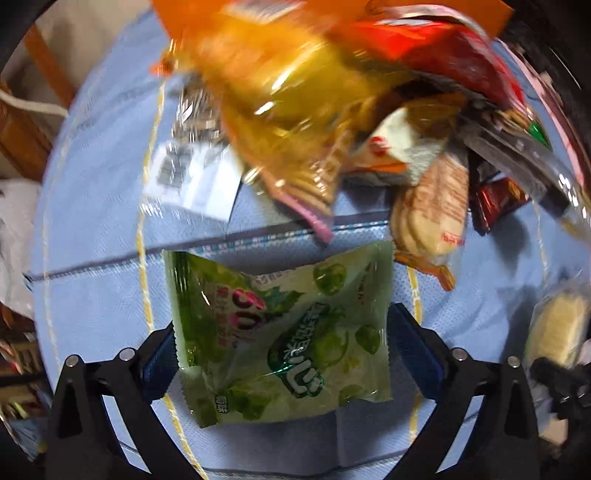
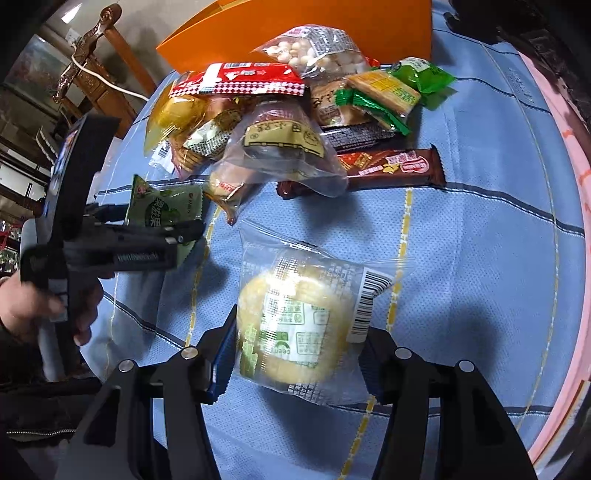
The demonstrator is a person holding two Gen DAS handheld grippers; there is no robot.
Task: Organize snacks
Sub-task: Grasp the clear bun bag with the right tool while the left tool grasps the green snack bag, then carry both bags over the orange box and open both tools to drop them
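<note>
My left gripper point(image 1: 280, 343) is closed on a green candy packet point(image 1: 284, 332) and holds it over the blue cloth point(image 1: 92, 221). The same packet point(image 2: 162, 206) and the left gripper point(image 2: 184, 230) show at the left of the right wrist view. My right gripper point(image 2: 295, 350) is closed on a clear-wrapped yellow pastry point(image 2: 295, 321) with a barcode label. A heap of mixed snacks point(image 2: 280, 122) lies beyond both; it is blurred in the left wrist view point(image 1: 332, 122).
An orange box point(image 2: 303, 29) stands behind the heap. A brown chocolate bar point(image 2: 391, 170) and green biscuit packs point(image 2: 388, 96) lie at the heap's right. A pink rim point(image 2: 569, 184) bounds the cloth at right. Wooden furniture point(image 2: 99, 55) stands far left.
</note>
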